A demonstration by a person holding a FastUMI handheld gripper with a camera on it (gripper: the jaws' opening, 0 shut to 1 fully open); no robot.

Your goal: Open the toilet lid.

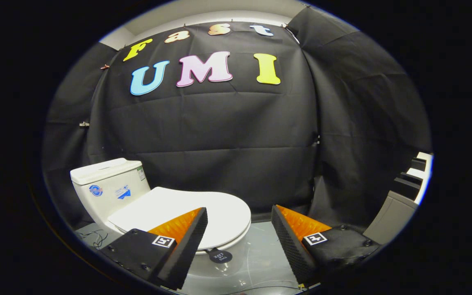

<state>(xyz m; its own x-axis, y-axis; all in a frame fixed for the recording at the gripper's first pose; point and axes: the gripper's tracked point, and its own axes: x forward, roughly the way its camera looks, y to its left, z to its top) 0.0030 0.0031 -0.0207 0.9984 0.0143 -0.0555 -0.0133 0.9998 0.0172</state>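
A white toilet stands ahead and to the left of my fingers, its lid [187,209] lying flat and closed over the bowl. The white tank [109,186] rises behind the lid, with stickers on its side. My gripper [239,219] is open, with a wide gap and nothing between its fingers. The left finger [187,237] overlaps the lid's near right part in the view, and I cannot tell whether it touches it. The right finger [291,237] is off to the right of the bowl, over the floor. A small dark round tag [220,257] sits on the bowl's front below the lid rim.
The grey glossy floor [256,262] spreads around the toilet's base. Black cloth covers the walls behind and to the right. A grey box-like object [391,217] leans at the far right, with stepped white and dark pieces [418,174] above it. Thin cables [94,237] lie on the floor left of the toilet.
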